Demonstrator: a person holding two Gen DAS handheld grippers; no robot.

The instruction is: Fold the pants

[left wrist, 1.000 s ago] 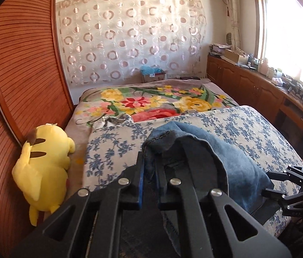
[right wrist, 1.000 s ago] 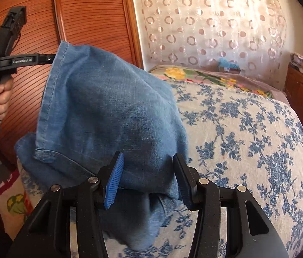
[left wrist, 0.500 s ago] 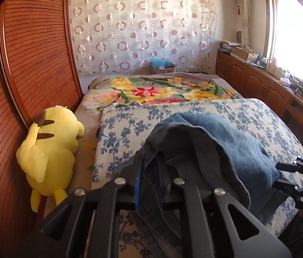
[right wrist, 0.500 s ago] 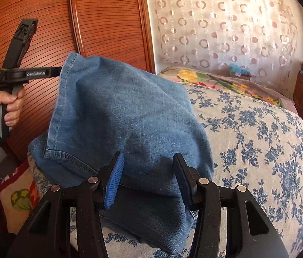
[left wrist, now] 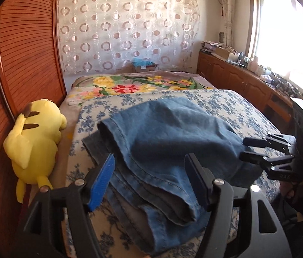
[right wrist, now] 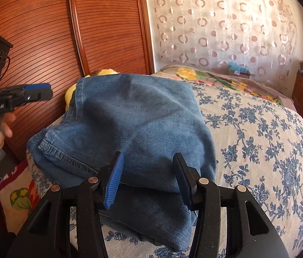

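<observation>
The blue denim pants (left wrist: 168, 144) lie folded in a stacked bundle on the blue-flowered bedspread (left wrist: 222, 105). My left gripper (left wrist: 149, 178) is open, its fingers standing apart on either side of the bundle's near edge, holding nothing. In the right wrist view the pants (right wrist: 134, 124) lie folded in front of my right gripper (right wrist: 147, 178), which is open with the fabric's edge between its spread fingers. The left gripper (right wrist: 33, 92) shows at the left of that view, clear of the pants. The right gripper (left wrist: 252, 150) shows at the right of the left wrist view.
A yellow plush toy (left wrist: 35, 137) lies at the bed's left edge against the wooden sliding doors (left wrist: 26, 49). A flowered blanket (left wrist: 134, 86) covers the far end of the bed. Wooden cabinets (left wrist: 244, 83) with clutter run under the window on the right.
The left gripper was shut on the pants and held them up; it has opened and let go. The pants have dropped flat onto the bed. The right gripper stayed open.
</observation>
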